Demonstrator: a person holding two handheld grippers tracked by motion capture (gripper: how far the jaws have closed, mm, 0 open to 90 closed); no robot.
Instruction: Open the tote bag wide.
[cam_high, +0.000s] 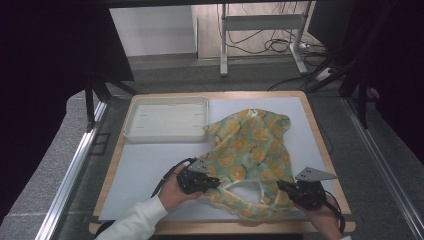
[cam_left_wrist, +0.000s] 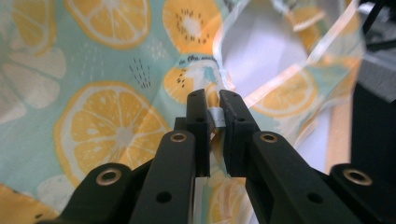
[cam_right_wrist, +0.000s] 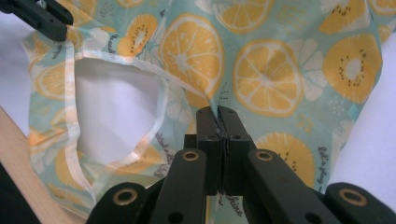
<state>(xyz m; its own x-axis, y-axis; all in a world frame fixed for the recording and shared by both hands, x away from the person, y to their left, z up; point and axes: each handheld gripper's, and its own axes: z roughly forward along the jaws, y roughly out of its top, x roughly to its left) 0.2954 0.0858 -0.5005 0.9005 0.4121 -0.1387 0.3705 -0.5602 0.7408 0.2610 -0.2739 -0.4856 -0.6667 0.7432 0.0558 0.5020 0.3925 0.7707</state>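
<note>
A mint-green cloth garment (cam_high: 252, 145) printed with orange and lemon slices lies crumpled on the right half of the white mat. Its near part has a hole (cam_high: 246, 192) edged with pale binding. My left gripper (cam_high: 216, 183) is at the hole's left side; in the left gripper view (cam_left_wrist: 212, 100) its jaws pinch the bound hem. My right gripper (cam_high: 280, 186) is at the hole's right side, and in the right gripper view (cam_right_wrist: 216, 114) its jaws are shut tight on a fold of the printed cloth (cam_right_wrist: 266, 74). The left gripper (cam_right_wrist: 42, 16) also shows there at the top left.
A shallow white tray (cam_high: 167, 117) sits at the mat's back left, its right rim close to the garment. The wooden table edge (cam_high: 320, 135) runs along the right. Metal rails flank the table, and desk legs with cables stand on the floor beyond.
</note>
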